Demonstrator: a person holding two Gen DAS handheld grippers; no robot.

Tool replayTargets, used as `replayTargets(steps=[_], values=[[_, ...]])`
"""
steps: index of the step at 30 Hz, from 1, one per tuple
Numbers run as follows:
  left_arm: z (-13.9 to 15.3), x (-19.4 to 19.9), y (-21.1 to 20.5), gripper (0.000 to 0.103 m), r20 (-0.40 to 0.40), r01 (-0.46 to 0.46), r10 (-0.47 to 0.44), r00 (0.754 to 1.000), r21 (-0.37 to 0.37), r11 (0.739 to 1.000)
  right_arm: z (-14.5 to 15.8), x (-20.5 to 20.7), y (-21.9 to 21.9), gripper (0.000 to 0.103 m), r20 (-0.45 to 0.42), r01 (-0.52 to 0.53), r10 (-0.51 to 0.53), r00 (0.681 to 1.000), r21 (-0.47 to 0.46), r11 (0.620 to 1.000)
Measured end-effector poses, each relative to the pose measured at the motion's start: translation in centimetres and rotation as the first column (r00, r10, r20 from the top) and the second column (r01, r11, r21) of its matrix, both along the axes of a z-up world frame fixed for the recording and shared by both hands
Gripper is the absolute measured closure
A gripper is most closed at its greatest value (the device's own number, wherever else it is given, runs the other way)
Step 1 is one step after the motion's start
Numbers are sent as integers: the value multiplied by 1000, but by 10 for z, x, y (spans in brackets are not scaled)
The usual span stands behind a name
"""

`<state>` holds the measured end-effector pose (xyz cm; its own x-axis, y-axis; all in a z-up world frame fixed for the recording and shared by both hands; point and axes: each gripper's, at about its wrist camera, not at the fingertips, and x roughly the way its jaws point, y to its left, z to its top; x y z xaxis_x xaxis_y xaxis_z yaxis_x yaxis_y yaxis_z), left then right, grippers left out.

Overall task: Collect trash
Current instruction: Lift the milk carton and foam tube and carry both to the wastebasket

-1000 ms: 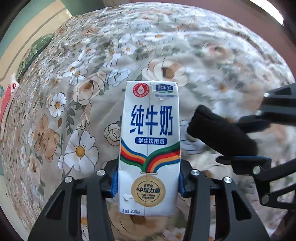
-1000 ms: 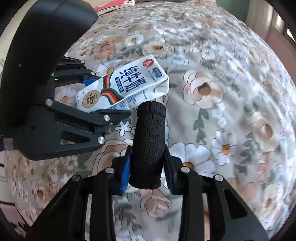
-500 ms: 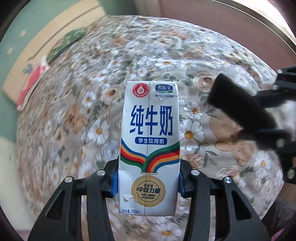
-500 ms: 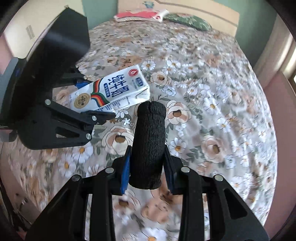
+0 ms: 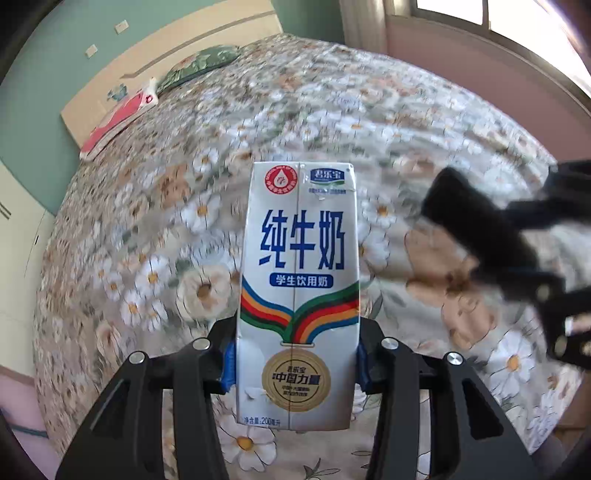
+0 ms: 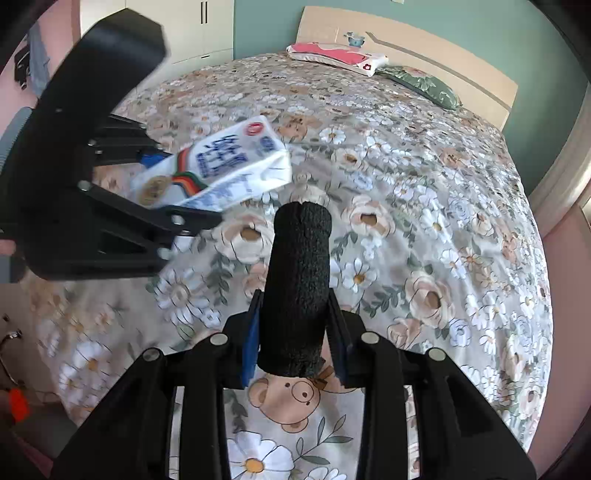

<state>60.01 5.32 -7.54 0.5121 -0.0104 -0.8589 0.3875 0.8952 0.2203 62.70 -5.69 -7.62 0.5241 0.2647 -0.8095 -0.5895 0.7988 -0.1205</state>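
My left gripper is shut on a white milk carton with blue characters and a rainbow stripe, held upright above the floral bedspread. My right gripper is shut on a black foam-like cylinder, its blue pads pressing both sides. In the right wrist view the left gripper shows at the left with the carton slanting out of it. In the left wrist view the black cylinder and the right gripper's frame appear blurred at the right. Both are lifted clear of the bed.
A wide bed with a floral cover fills both views. A red-and-white pillow and a green pillow lie by the pale wooden headboard. White wardrobe doors stand at the back left; a window is to the right.
Both grippers have risen and drawn back from the bed while rolling, so more of the room, headboard and pillows shows. Each still holds its object the same way.
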Motion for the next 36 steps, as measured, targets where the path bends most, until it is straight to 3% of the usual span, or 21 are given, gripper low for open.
replayTargets(steps=[5, 10, 17, 20, 28, 31, 36], values=[[-23, -31, 6, 54, 33, -43, 43, 999, 7, 999, -24, -21, -5, 70, 86, -22, 24, 996, -26, 999], [-2, -82, 6, 54, 111, -80, 81, 991, -11, 997, -11, -62, -1, 70, 150, -49, 47, 988, 7, 999], [61, -174, 0, 54, 120, -158, 157, 980, -5, 987, 59, -158, 2, 70, 150, -100, 93, 984, 41, 994], [95, -218, -6, 54, 169, -183, 177, 970, 21, 983, 97, -205, -4, 70, 148, -104, 96, 984, 48, 993], [186, -331, -12, 54, 276, -195, 197, 941, -35, 980, 192, -332, -32, 70, 235, -95, 70, 969, 98, 991], [208, -368, -15, 54, 313, -186, 191, 930, -45, 981, 218, -375, -41, 70, 275, -101, 72, 959, 94, 990], [230, -415, -17, 54, 358, -167, 169, 918, -39, 985, 235, -424, -47, 70, 300, -126, 96, 949, 83, 989]])
